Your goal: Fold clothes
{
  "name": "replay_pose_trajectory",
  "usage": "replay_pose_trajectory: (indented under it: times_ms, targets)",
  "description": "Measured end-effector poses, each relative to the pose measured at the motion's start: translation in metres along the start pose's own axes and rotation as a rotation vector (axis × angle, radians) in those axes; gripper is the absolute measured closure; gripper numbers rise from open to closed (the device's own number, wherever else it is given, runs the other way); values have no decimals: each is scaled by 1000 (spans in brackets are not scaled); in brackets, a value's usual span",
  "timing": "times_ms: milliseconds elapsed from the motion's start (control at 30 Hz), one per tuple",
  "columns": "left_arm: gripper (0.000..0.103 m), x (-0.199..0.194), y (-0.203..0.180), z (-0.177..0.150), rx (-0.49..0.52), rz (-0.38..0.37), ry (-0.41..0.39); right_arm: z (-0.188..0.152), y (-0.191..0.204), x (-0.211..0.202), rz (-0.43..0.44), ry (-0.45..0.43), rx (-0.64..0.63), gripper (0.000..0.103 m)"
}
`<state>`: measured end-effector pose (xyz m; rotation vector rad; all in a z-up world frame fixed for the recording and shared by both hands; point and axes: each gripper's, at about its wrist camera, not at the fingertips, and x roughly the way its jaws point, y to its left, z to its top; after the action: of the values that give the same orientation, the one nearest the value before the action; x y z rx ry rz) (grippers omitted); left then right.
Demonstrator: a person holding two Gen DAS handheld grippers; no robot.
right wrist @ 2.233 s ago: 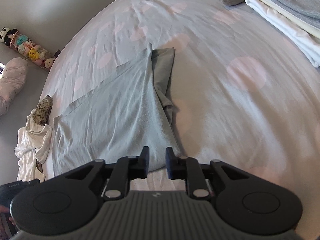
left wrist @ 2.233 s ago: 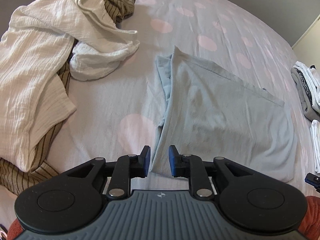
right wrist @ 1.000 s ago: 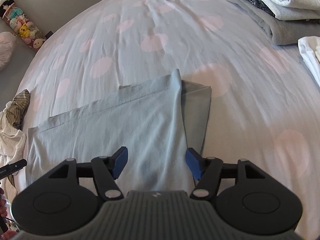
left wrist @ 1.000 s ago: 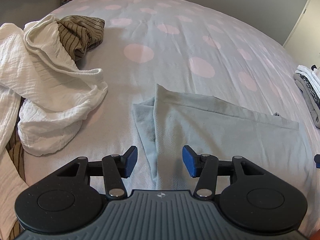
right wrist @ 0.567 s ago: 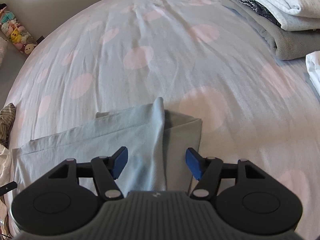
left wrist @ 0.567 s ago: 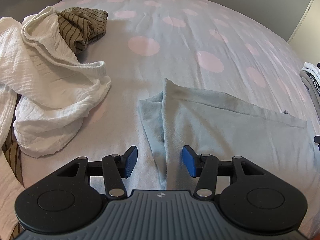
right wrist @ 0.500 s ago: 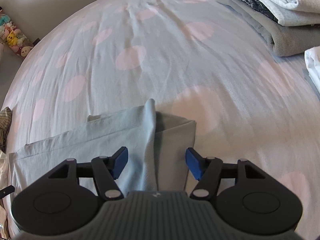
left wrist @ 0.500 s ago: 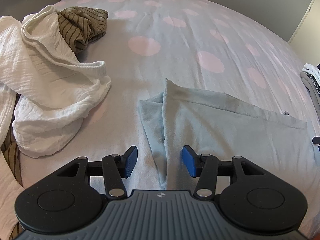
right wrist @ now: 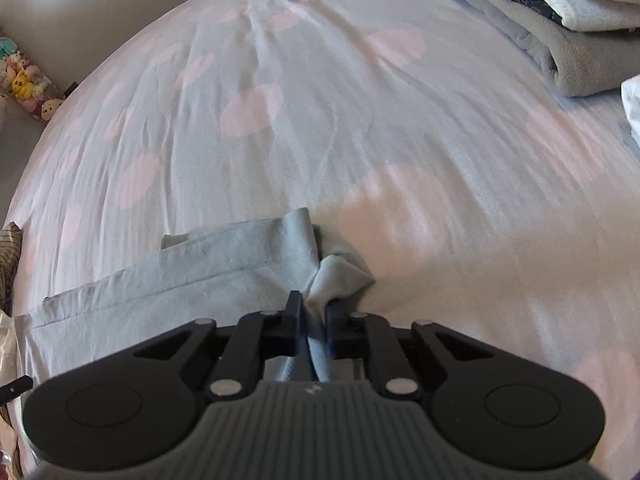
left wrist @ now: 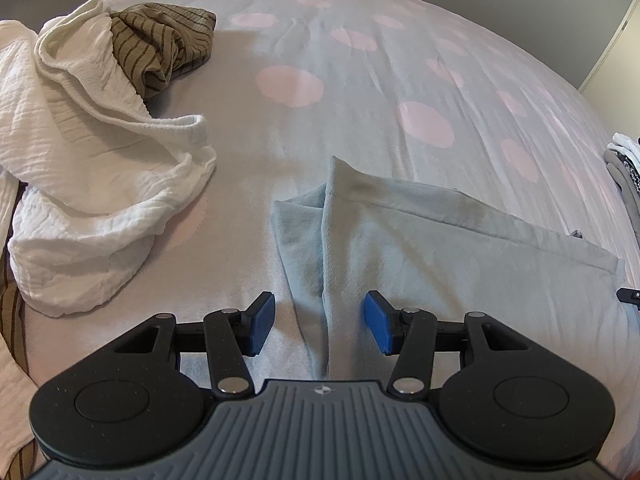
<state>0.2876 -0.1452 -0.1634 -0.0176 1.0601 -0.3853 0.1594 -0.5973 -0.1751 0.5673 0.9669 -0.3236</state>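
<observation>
A pale blue-grey garment (left wrist: 432, 248) lies folded flat on the dotted bedsheet (left wrist: 344, 92). In the left wrist view my left gripper (left wrist: 319, 321) stands open, its blue pads either side of the garment's folded left edge without pressing it. In the right wrist view the same garment (right wrist: 208, 276) shows its other end. There my right gripper (right wrist: 314, 312) is closing, and its pads pinch the bunched corner of cloth between them.
A crumpled white garment (left wrist: 80, 152) and a brown striped one (left wrist: 160, 44) lie heaped at the left. A stack of folded clothes (right wrist: 560, 28) sits at the far right of the bed. Soft toys (right wrist: 24, 80) line the floor by the wall.
The right gripper slid forward to the garment's far corner, then closed from wide open onto the cloth, bunching it up. The left gripper stayed open and hardly moved.
</observation>
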Motion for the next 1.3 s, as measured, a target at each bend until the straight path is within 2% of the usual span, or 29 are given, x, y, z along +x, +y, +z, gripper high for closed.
replay_pose_trajectory:
  times_ms: [133,433,500,567,667,833,933,1067,1300]
  targets:
    - [55,-4,4,0,-20,-13,-5,6,21,-24,25,-23,-30,91]
    - [57,-25,8,2,-27,-84,-54,2,115,-84,175,-38,-149,91]
    - [59,-28,9,1,-26,-100,-61,-1,139,-90,213,-32,-169,91]
    - [68,-31,11,1,-23,-110,-64,-4,165,-95,255,-25,-186,91]
    - [70,-34,14,0,-21,-113,-74,-12,201,-97,307,-13,-209,91]
    - [71,-39,23,0,-57,-144,-94,-27,260,-83,347,14,-253,91]
    - [72,-40,30,0,-83,-152,-99,-38,289,-64,342,32,-269,91]
    - [72,-39,37,1,-107,-148,-97,-53,316,-28,298,38,-263,91]
    - [72,-33,44,1,-118,-130,-81,-72,342,24,299,77,-206,91]
